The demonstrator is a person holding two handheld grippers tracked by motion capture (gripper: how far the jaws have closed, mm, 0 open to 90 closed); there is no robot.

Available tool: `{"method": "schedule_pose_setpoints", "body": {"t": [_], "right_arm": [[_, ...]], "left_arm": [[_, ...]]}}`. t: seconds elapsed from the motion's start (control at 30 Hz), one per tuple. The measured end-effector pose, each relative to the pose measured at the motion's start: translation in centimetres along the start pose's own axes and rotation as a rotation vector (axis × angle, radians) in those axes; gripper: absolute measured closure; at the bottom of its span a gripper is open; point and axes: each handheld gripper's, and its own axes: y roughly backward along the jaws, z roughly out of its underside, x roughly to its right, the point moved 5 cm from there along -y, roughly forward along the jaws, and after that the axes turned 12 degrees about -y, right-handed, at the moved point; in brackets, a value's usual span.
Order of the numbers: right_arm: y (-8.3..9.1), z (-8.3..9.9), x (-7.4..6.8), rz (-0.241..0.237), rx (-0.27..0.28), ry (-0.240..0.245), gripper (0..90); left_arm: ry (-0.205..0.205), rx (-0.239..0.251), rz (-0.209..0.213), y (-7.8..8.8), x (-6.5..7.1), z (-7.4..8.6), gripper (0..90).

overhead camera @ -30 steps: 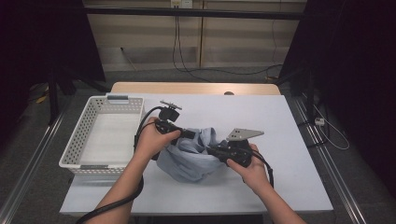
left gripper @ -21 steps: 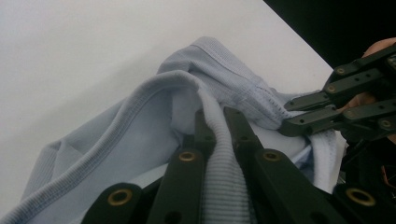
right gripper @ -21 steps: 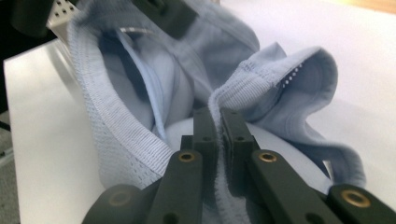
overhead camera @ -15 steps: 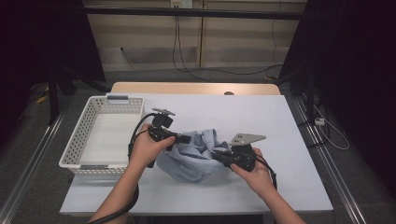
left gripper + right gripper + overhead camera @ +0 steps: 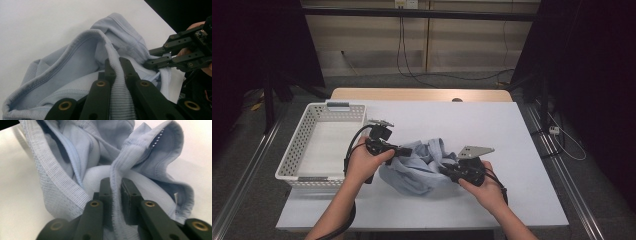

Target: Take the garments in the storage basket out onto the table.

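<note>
While the light blue sweatshirt [image 5: 422,167] sits bunched mid-table beside the white basket [image 5: 297,155], I've got my left gripper [image 5: 116,66] pinching its ribbed hem. My right gripper [image 5: 115,185] has just been easing open, a ribbed edge between the jaws.

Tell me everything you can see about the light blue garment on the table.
The light blue garment is soft knit cloth with ribbed, stitched edges, crumpled in a heap on the white table, right of the white basket. The left tool is shut on one ribbed edge. The right tool has another edge between its jaws, which have just been opening.
</note>
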Motion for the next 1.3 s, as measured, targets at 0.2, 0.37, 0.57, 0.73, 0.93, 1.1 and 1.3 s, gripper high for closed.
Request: {"method": "schedule_pose_setpoints", "body": {"t": [0.2,0.37,0.57,0.73,0.93,1.1,1.3], "right_arm": [[0.5,-0.7,0.0,0.011,0.024,-0.009,71.4],[0.7,-1.3,0.0,0.014,0.036,-0.014,65.8],[0.9,-1.9,0.2,0.024,0.051,-0.020,53.3],[0.8,-2.5,0.3,0.021,0.045,-0.030,44.9],[0.9,-3.0,0.6,0.030,0.050,-0.043,34.9],[0.8,-3.4,0.9,0.031,0.053,-0.054,28.1],[0.9,-4.5,1.7,0.051,0.058,-0.069,25.1]], "left_arm": [[0.000,0.005,0.002,0.3,0.2,0.0,86.1],[0.003,0.007,0.004,0.5,0.2,-0.1,86.2],[0.006,0.011,0.006,0.5,0.2,-0.2,86.2],[0.006,0.014,0.006,0.5,0.2,-0.2,86.2],[0.011,0.015,0.007,0.4,0.1,-0.2,86.2],[0.007,0.016,0.002,0.5,0.0,-0.2,86.2],[0.012,0.013,0.001,0.7,-0.1,-0.2,86.2]]}}
